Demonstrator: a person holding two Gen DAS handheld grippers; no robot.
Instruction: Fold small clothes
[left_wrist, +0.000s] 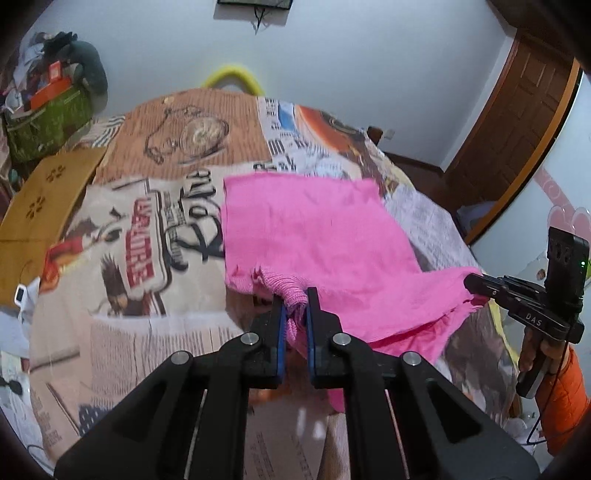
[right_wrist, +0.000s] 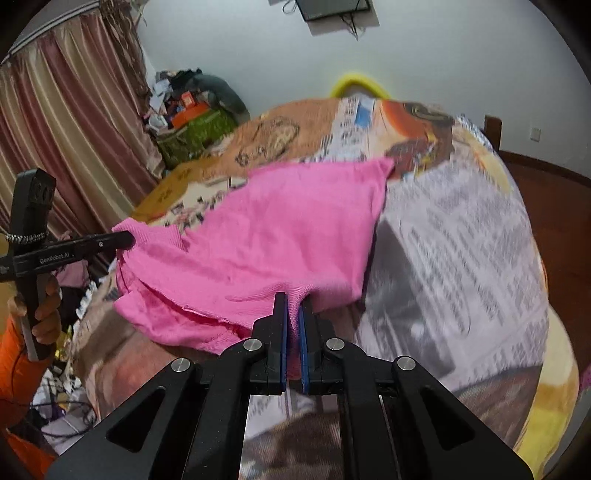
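A pink knit garment (left_wrist: 314, 229) lies spread on a bed with a printed cover (left_wrist: 155, 229); its near edge is lifted off the bed. My left gripper (left_wrist: 294, 297) is shut on a ribbed near-left edge of the garment. My right gripper (right_wrist: 293, 301) is shut on the near-right edge of the same garment (right_wrist: 280, 236). The right gripper shows at the right of the left wrist view (left_wrist: 476, 284), and the left gripper at the left of the right wrist view (right_wrist: 125, 238). The far edge of the garment rests flat on the cover.
A yellow board (left_wrist: 40, 206) lies at the bed's left side. A green box with clutter (left_wrist: 44, 122) stands at the far left. A brown door (left_wrist: 517, 133) is at the right, curtains (right_wrist: 66, 140) at the left, a yellow headboard arc (left_wrist: 232, 75) at the far end.
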